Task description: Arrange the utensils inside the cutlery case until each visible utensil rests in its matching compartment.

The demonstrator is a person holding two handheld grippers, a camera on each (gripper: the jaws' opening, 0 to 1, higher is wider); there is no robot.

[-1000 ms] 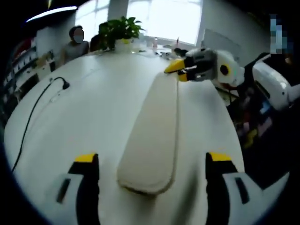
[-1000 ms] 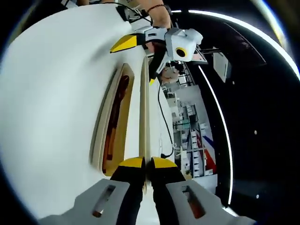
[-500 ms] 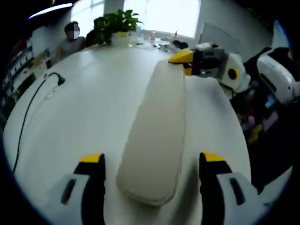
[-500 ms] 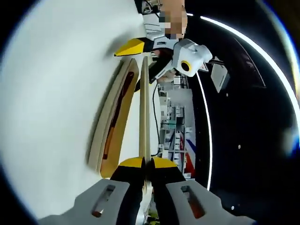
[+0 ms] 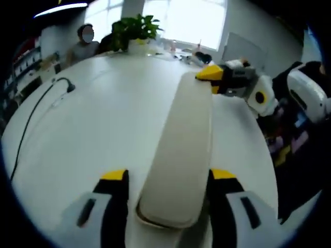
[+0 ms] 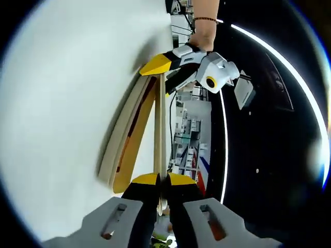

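Since the frame 1 second back the left gripper [image 5: 166, 178] has closed in around the near end of the long beige rounded cutlery case lid [image 5: 183, 150], jaws now spread on either side of it and just beside it, and in the right gripper view the lid has swung up further off the cream cutlery case base [image 6: 120, 155] on the white table [image 5: 98, 124]. The right gripper [image 6: 161, 180] has its jaws pinched together on the lid's thin edge. So it's the opening step, with dark reddish utensils [image 6: 135, 121] showing inside. Next move, I'd guess: get the lid fully clear and park it without dragging the base
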